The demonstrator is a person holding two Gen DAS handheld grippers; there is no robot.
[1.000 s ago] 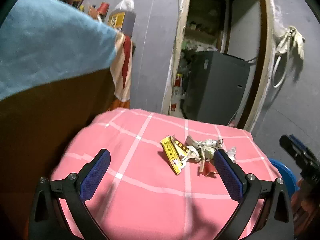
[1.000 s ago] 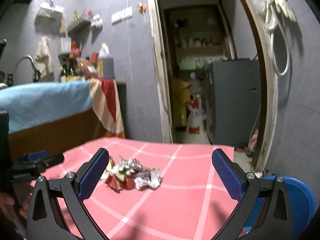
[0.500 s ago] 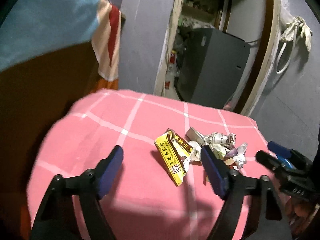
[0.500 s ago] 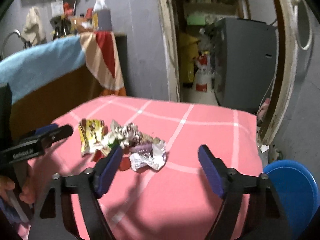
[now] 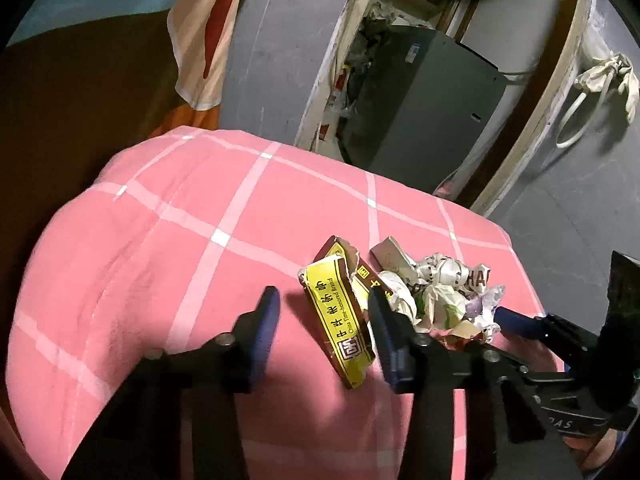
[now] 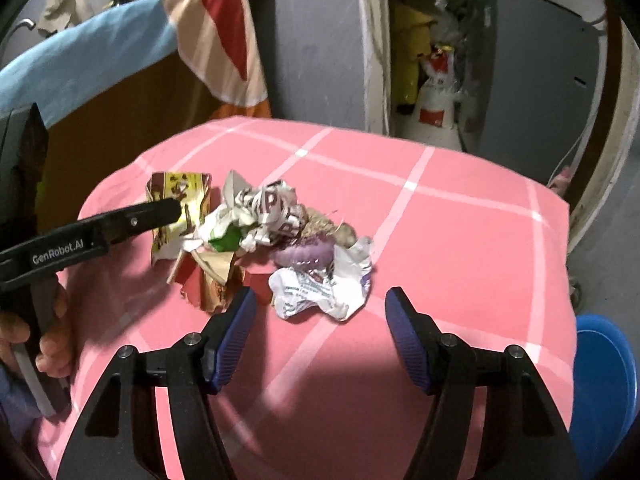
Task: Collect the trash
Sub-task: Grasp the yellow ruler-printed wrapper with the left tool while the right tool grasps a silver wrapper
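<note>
A pile of trash lies on the pink checked tablecloth (image 5: 200, 240). Its left end is a yellow and brown wrapper (image 5: 340, 320), and beside that sit crumpled white papers (image 5: 440, 292). My left gripper (image 5: 324, 312) straddles the wrapper with its jaws closing; a gap still shows at the left pad. In the right wrist view, my right gripper (image 6: 320, 300) hovers just short of a crumpled white paper (image 6: 320, 288). Its jaws are closing too, with nothing pressed between them. A purple scrap (image 6: 304, 256) lies behind that paper.
A blue bin (image 6: 600, 380) stands on the floor right of the table. A brown counter (image 5: 80, 100) draped with blue and striped cloths is on the left. Behind the table a doorway holds a grey cabinet (image 5: 420, 112). A hand (image 6: 48, 344) holds the left gripper.
Both grippers have come down and forward to the trash pile, tilting downward. Both pairs of jaws have narrowed, the left around the yellow wrapper.
</note>
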